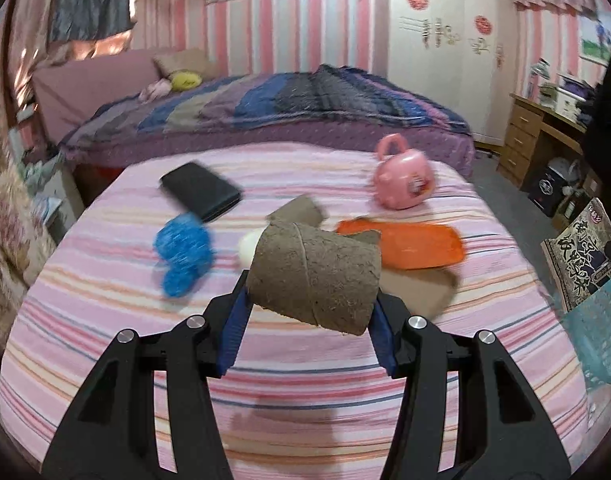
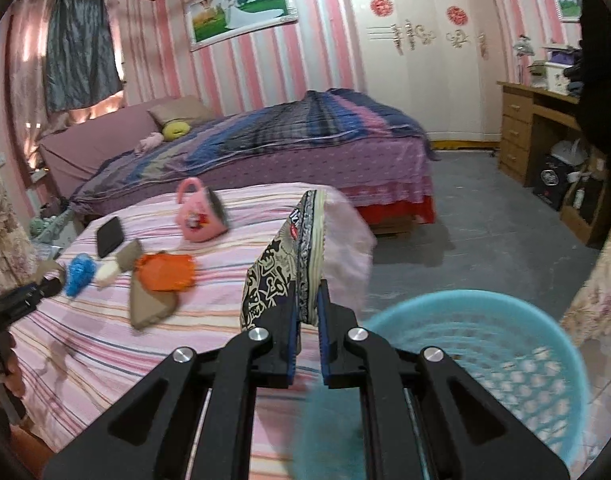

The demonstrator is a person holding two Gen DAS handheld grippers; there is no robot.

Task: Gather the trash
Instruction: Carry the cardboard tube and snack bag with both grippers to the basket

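My left gripper is shut on a brown fibre pot, held on its side above the pink striped bed. My right gripper is shut on a flat printed snack bag, which stands on edge above the bed's right side; the same bag shows at the right edge of the left wrist view. A light blue mesh basket sits on the floor just right of the right gripper. On the bed lie a second brown pot, a flat brown cardboard piece and a white lump.
Also on the bed are a black wallet, a blue scrubber, an orange pouch and a pink toy bag. A second bed with a dark striped cover stands behind. A wooden desk is at the far right, beyond grey floor.
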